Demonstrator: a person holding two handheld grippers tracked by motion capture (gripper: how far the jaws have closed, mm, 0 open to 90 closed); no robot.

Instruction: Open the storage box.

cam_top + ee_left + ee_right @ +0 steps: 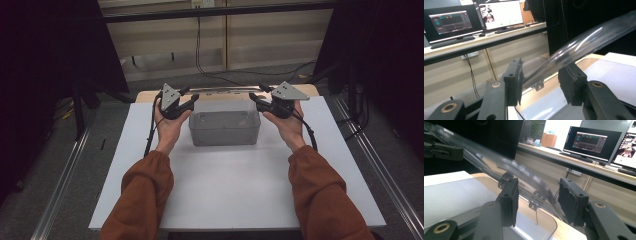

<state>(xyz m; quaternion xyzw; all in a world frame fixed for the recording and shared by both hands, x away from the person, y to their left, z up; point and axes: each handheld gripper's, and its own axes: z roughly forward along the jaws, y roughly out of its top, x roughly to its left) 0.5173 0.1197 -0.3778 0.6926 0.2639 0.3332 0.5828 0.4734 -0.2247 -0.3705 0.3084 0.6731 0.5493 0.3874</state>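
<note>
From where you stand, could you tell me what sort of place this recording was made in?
Probably a lab or data-collection workstation: a white table framed by metal rails, lit monitors with a keyboard on a long bench behind, and black curtains at the sides.

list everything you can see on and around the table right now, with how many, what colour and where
Clear plastic box: one, see-through grey, middle of the far half of the table.
Hinged lid: one, clear, raised at a tilt over the box, its edge between the jaws of both grippers.
Table: one, white top with a wooden far edge.
Monitors: two, dark frames, lit, on the desk beyond the table.
Keyboards: two, black, in front of the monitors.
Cables: black, hanging down the far wall.
Left gripper: one, black with grey plate, at the box's left end.
Right gripper: one, same colours, at the right end.
Sleeves: two, rust orange, near edge.
</note>
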